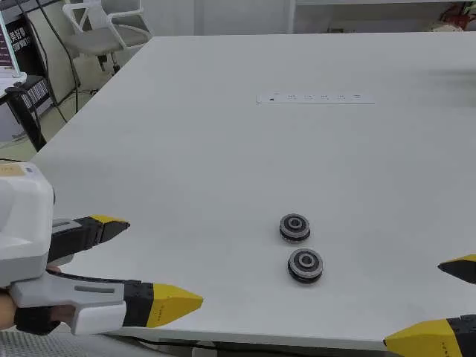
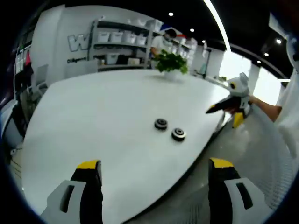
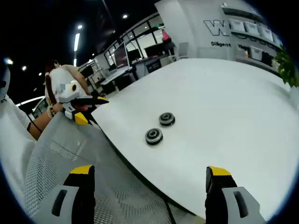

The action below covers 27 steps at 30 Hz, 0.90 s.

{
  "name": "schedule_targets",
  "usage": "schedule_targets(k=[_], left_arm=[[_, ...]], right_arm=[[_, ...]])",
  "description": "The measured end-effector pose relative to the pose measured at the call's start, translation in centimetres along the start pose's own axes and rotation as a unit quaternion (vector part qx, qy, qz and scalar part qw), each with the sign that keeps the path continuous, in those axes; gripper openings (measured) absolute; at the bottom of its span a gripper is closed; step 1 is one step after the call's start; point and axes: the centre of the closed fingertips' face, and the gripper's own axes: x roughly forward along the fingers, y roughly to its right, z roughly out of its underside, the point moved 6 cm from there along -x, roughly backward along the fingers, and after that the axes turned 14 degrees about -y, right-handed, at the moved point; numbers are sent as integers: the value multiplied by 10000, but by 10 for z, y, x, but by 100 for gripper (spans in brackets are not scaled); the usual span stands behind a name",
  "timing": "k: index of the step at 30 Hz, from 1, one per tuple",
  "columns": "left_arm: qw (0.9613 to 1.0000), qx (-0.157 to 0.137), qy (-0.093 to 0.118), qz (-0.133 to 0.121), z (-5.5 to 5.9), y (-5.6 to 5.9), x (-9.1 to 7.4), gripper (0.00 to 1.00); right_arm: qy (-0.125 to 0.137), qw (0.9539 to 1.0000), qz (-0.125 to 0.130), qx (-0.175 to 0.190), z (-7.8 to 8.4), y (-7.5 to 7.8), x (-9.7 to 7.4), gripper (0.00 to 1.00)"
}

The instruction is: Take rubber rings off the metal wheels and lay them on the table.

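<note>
At white table (image 1: pixel 223 149), left gripper (image 1: pixel 163 260) and right gripper (image 1: pixel 413 304) jaws gape wide, empty.

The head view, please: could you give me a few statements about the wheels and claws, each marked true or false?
1. The farther wheel and the nearer wheel lie close together on the table. True.
2. The left claw is shut on a wheel. False: it is open, apart from both.
3. The right claw is open. True.
4. A rubber ring lies loose on the table. False: each wheel wears its dark ring.
</note>
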Motion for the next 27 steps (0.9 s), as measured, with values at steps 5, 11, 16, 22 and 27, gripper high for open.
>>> schedule_targets(k=[5, 11, 16, 22, 27], left_arm=[[9997, 79, -184, 107, 3, 3, 4, 95], [9997, 109, -207, 73, 3, 3, 3, 94], [9999, 10, -96, 42, 1, 2, 2, 94], [9998, 70, -193, 44, 3, 3, 3, 94], [9996, 77, -252, 40, 3, 3, 4, 94]], right_arm=[[30, 10000, -9, 65, 1, 0, 0, 91], [-13, 9999, -100, 66, 2, -1, 1, 92], [-145, 9998, -127, -61, 3, -3, 3, 92], [-100, 9999, -118, -31, 3, -3, 2, 92], [-68, 9999, -102, -5, 2, -2, 2, 92]])
